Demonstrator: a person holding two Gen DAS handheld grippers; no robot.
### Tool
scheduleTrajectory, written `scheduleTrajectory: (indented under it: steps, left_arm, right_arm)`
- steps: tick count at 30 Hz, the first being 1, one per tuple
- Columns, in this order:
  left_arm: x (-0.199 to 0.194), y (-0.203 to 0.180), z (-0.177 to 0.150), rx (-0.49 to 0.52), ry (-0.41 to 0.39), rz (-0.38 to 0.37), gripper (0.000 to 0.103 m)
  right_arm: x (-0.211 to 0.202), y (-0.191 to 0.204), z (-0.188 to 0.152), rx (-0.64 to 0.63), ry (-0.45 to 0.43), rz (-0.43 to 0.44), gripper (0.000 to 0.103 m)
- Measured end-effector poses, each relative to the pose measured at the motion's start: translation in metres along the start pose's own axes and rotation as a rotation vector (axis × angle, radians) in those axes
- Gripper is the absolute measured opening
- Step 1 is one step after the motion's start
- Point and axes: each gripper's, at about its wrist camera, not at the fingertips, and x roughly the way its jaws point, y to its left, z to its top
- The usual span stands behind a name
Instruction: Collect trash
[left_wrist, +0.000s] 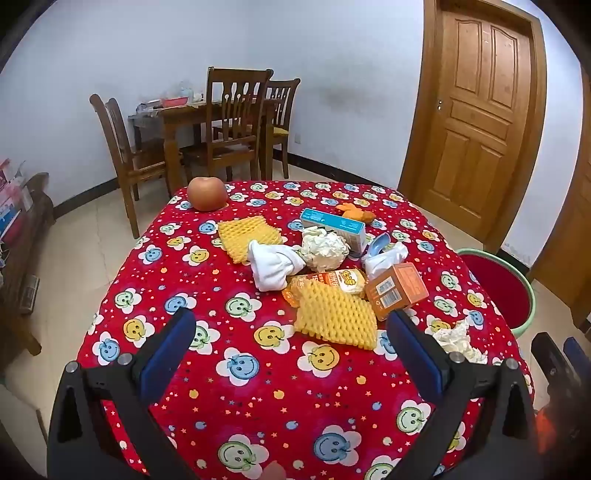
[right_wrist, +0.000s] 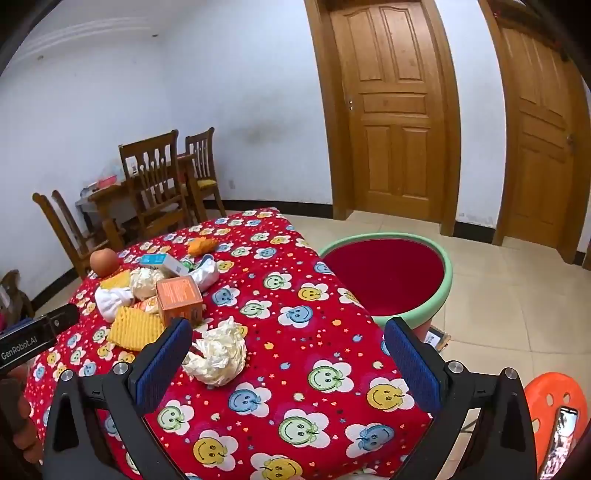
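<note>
Trash lies on a table with a red smiley-flower cloth (left_wrist: 236, 369): two yellow foam fruit nets (left_wrist: 334, 317) (left_wrist: 245, 236), an orange carton (left_wrist: 397, 291), a blue-white box (left_wrist: 332, 225), crumpled paper balls (left_wrist: 325, 249) (right_wrist: 218, 354), white cloth wads (left_wrist: 273, 266), a snack wrapper (left_wrist: 340, 280) and orange peel (left_wrist: 354, 212). My left gripper (left_wrist: 291, 332) is open and empty above the near table, just short of the near foam net. My right gripper (right_wrist: 288, 343) is open and empty, with the near paper ball beside its left finger. A green-rimmed red bin (right_wrist: 388, 277) stands by the table's right side.
An apple (left_wrist: 207, 194) sits at the table's far left corner. Wooden chairs and a dining table (left_wrist: 221, 122) stand behind. Two wooden doors (right_wrist: 395, 110) are on the right wall. An orange plastic stool (right_wrist: 554, 398) and a phone (right_wrist: 557, 439) are at the near right.
</note>
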Motion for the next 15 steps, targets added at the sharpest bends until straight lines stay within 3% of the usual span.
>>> scheduleTrajectory:
  steps: [15]
  left_arm:
    - [-0.0015, 0.0002, 0.0015, -0.002, 0.000, 0.000, 0.101]
  right_arm:
    - [-0.0029, 0.0004, 0.0007, -0.003, -0.004, -0.001, 0.103]
